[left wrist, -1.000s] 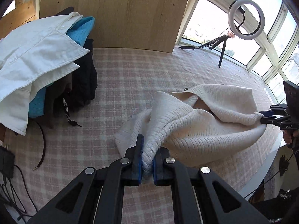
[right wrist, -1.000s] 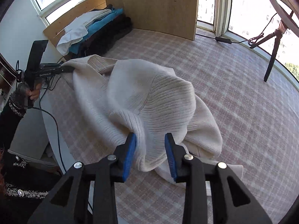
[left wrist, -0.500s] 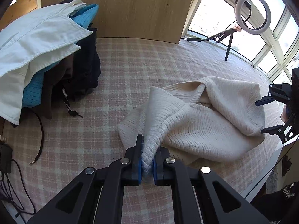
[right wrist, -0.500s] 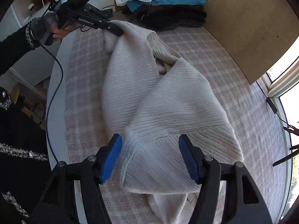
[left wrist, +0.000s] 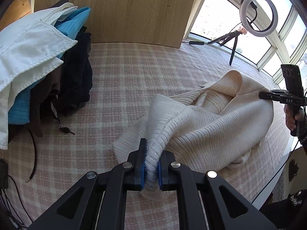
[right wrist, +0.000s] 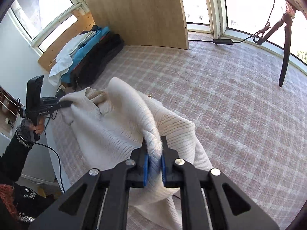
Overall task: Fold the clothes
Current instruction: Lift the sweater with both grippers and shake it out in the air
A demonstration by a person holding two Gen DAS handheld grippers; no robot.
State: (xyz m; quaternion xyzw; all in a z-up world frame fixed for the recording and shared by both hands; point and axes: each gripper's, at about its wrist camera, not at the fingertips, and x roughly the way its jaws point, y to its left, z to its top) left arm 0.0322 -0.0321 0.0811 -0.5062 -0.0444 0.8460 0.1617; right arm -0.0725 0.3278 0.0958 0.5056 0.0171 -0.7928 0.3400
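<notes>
Cream rib-knit sweater lies bunched on bench w/ pink plaid cloth, held at two ends and partly lifted between them.

Left gripper: jaws clamped on a thick fold of the knit, blue pads pressing fabric from both sides. In right wrist view it shows at far left, pinching the sweater's edge nr the collar; a hand w/ dark cuff grips its handle.

Right gripper: jaws clamped on another bunched fold, knit squeezed between blue pads. Rest of the garment drapes down twd the bench edge.

Stack of clothes (white, blue, dark items) sits at bench's far left, well apart from sweater. Wood panel stands at the back. Ring light on small tripod nr window, right rear.
</notes>
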